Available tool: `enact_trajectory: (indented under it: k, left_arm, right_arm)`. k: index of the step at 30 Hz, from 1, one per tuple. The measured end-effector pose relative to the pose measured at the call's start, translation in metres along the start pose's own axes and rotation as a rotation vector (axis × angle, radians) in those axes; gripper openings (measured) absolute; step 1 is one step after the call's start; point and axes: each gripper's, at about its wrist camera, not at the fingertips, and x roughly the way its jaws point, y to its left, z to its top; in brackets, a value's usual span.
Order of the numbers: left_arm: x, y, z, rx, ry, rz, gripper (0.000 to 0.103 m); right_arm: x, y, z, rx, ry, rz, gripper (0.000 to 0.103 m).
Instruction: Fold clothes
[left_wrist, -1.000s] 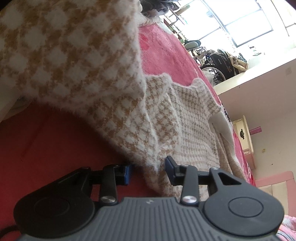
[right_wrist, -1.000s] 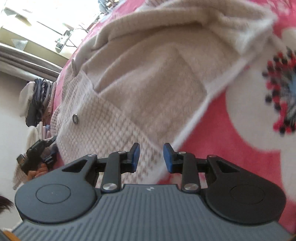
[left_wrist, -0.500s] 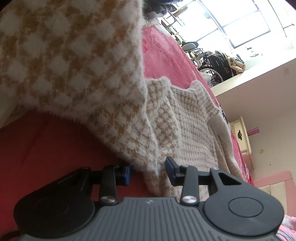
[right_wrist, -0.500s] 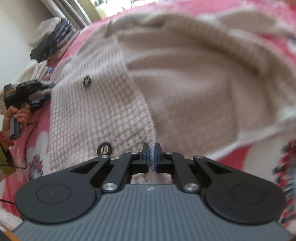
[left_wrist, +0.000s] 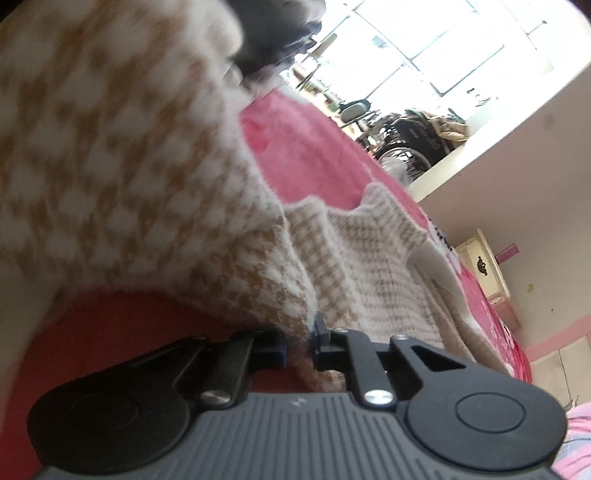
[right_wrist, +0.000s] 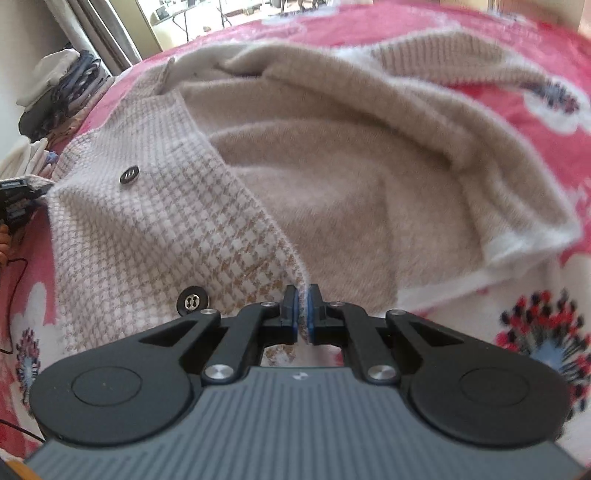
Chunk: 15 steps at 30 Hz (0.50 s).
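Both grips sit on thin edges of the fuzzy beige-and-white houndstooth knit cardigan (right_wrist: 155, 236).
It lies on the red floral bed blanket (right_wrist: 517, 48); the right hand-held gripper (right_wrist: 301, 310) pinches its front edge, and the left hand-held gripper (left_wrist: 297, 345) has just closed on a raised corner, so lifting could slip the fabric free.

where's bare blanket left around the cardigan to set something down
Bare red flowered blanket lies right of the beige houndstooth knit cardigan, beyond its white hem; a narrower strip runs along its buttoned left edge. Crowded: the clothes pile at far left.
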Motion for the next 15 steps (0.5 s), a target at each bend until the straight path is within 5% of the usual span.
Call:
enact_trajectory:
  k: [7, 9, 12, 15]
  left_arm:
    - [0.018, 0.007, -0.004, 0.074, 0.012, 0.047, 0.012]
    - [0.019, 0.007, -0.003, 0.076, 0.021, 0.047, 0.016]
    - [0.02, 0.01, 0.001, 0.062, 0.047, 0.042, 0.018]
    - [0.02, 0.008, -0.003, 0.056, 0.058, 0.047, 0.021]
  right_arm:
    - [0.025, 0.003, -0.014, -0.07, 0.068, -0.073, 0.005]
    - [0.018, 0.007, -0.01, -0.086, 0.057, -0.102, 0.02]
    - [-0.003, 0.017, -0.002, -0.116, -0.001, -0.139, 0.025]
    - [-0.029, 0.042, 0.002, -0.2, -0.062, -0.033, 0.027]
